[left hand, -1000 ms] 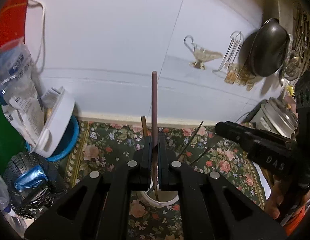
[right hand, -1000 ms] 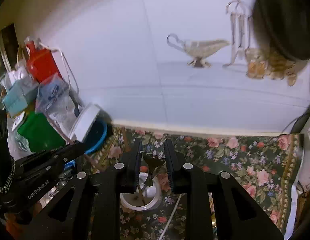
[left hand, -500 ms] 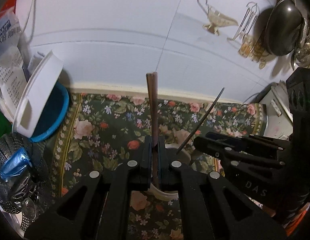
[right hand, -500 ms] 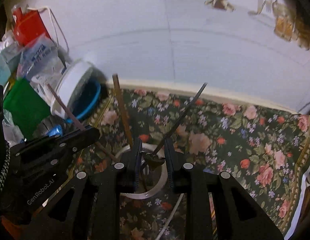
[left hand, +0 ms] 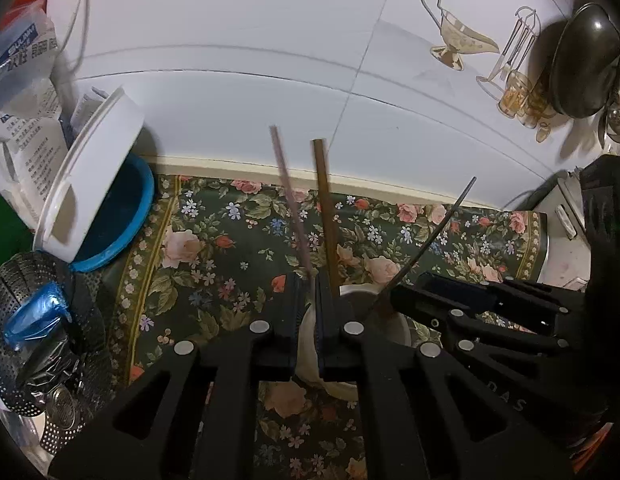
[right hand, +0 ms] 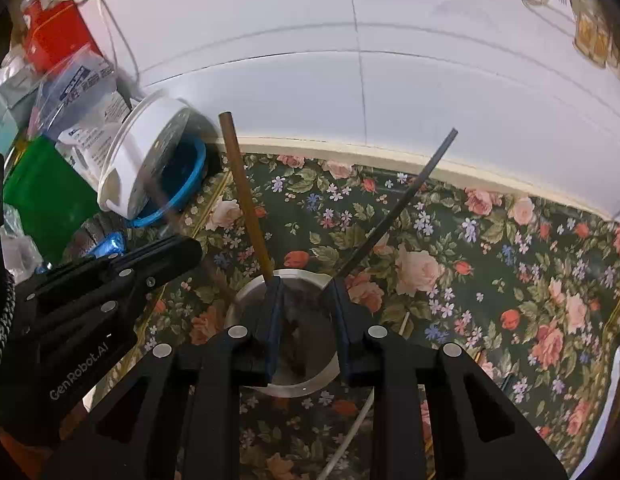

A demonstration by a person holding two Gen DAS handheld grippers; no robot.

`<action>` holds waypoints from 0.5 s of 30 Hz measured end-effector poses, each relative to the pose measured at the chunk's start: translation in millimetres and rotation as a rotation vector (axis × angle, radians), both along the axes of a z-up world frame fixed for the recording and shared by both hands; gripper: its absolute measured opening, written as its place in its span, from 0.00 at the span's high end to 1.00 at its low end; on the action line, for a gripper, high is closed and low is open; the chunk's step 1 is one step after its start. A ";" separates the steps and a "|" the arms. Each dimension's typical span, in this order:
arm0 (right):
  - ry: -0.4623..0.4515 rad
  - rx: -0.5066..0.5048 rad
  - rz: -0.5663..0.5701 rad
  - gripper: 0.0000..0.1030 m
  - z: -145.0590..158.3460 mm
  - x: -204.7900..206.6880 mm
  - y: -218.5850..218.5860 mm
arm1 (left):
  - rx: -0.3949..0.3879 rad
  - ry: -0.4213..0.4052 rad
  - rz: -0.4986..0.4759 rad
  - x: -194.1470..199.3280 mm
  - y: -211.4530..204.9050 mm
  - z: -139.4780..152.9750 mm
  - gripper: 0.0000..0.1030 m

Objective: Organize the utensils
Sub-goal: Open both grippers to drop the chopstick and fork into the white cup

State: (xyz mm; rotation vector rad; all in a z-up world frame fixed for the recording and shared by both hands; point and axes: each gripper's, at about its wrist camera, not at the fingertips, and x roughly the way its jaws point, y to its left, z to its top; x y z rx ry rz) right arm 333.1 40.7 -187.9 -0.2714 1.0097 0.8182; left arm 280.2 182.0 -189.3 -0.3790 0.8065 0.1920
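Chopsticks: brown one (right hand: 245,196) and blurred purple one (left hand: 289,204) stand tilted in the white cup (right hand: 249,292) on the floral cloth (right hand: 490,264). My left gripper (left hand: 307,312) and right gripper (right hand: 303,316) hang released over the rim; cloth to the right lies open.

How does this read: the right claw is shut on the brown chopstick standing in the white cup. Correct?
Not quite. The right claw is open, with nothing between its jaws. The brown chopstick does stand in the white cup, unclamped. The right wrist view shows it.
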 end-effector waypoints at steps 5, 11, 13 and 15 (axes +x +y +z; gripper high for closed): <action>-0.033 0.016 0.007 0.63 10.2 -4.7 -4.0 | 0.028 -0.018 0.005 -6.3 -5.7 11.4 0.96; -0.077 0.041 0.004 0.63 30.9 -10.9 -16.9 | 0.062 -0.056 0.001 -17.4 -18.1 32.7 0.96; -0.095 0.053 0.000 0.62 38.9 -12.8 -23.9 | 0.072 -0.067 -0.001 -20.4 -23.5 39.7 0.96; -0.116 0.063 -0.004 0.62 46.9 -15.4 -31.0 | 0.077 -0.080 -0.005 -23.6 -29.0 46.6 0.96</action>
